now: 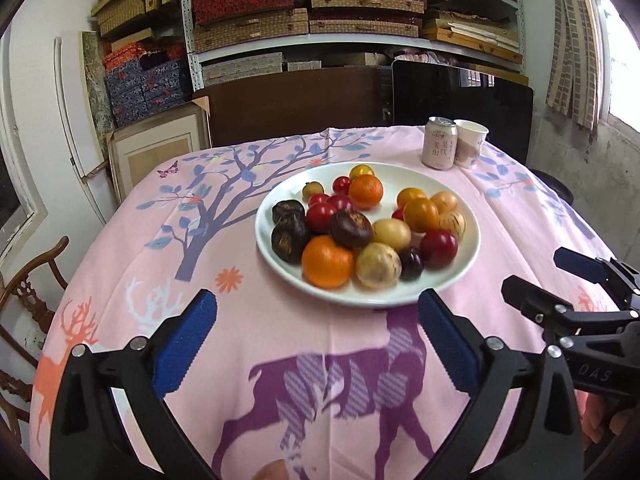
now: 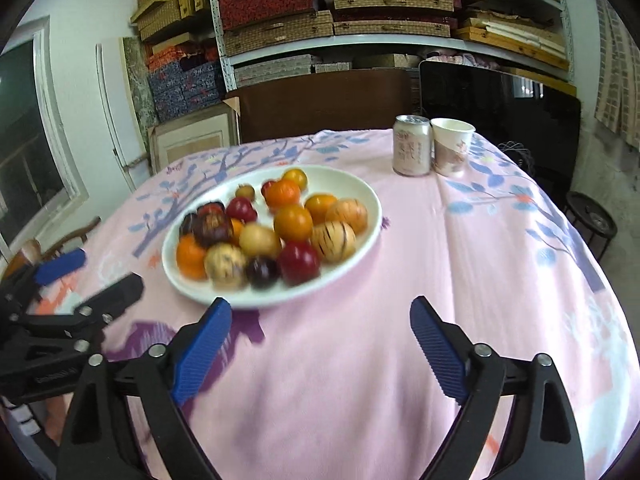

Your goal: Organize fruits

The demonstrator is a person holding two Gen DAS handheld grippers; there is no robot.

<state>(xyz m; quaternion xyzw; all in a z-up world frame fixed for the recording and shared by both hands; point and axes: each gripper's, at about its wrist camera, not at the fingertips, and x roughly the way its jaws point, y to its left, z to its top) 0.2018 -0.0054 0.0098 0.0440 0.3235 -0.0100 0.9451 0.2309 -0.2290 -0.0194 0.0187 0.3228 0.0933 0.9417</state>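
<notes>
Both tools, left tool (image 1: 316,336) and right tool (image 2: 320,344), spread empty before fruit plate (image 1: 460,276); best lifting nearest orange (image 1: 327,262) gently.

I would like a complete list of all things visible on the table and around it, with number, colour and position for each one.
round white ceramic plate: one, white, centre of the table, full of fruit
mixed round fruits: about twenty, orange, red, dark brown and pale yellow, heaped on the plate
pale pink drink can: one, upright, far right corner
white paper cup: one, white with pink print, right beside the can
pink printed tablecloth: one, pink with tree and deer pattern, covers the table
woven storage boxes: many, tan and red, on the shelves behind
left gripper: one, black with blue pads, jaws open, before the plate
right gripper: one, same colours, jaws open, near the plate's edge
</notes>
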